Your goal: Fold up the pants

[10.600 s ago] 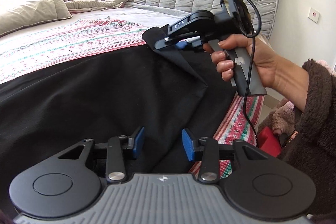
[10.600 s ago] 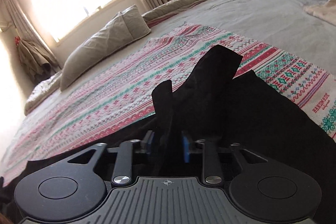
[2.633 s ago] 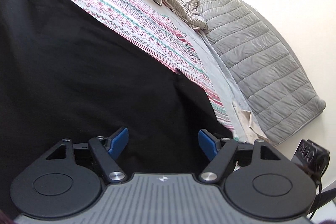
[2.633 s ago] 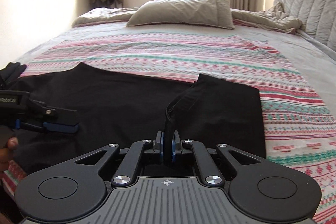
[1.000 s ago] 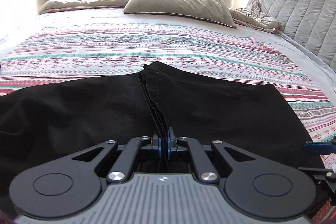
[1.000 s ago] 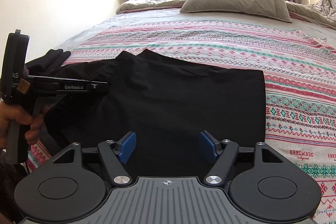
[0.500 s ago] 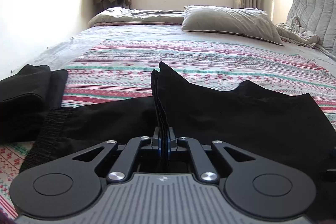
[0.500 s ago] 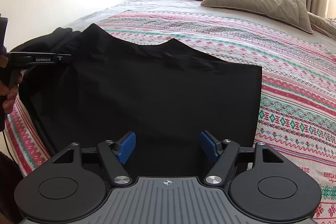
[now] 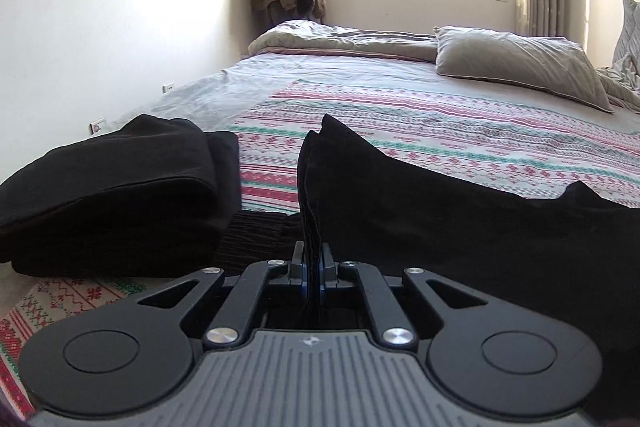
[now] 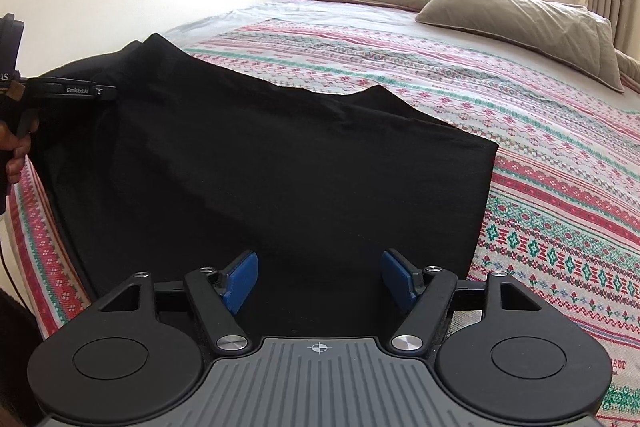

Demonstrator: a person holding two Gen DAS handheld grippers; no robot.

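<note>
The black pants (image 10: 280,163) lie folded over on the patterned bedspread (image 10: 560,187). In the left wrist view my left gripper (image 9: 312,269) is shut on a bunched edge of the pants (image 9: 440,219), which stands up between the pads. The right wrist view shows that same left gripper (image 10: 102,91) at the far left, pinching the raised corner of the fabric. My right gripper (image 10: 318,279) hovers open over the near edge of the pants, its blue pads apart with nothing between them.
A stack of folded black clothes (image 9: 112,195) sits on the bed just left of the held fabric. A grey pillow (image 9: 520,63) and rumpled duvet lie at the far end under the window. A hand (image 10: 18,151) holds the left gripper's handle at the bed's edge.
My left gripper has swung leftward with the pants edge still pinched, bringing the folded black stack into view. My right gripper stayed open and shifted over the pants' near edge.
</note>
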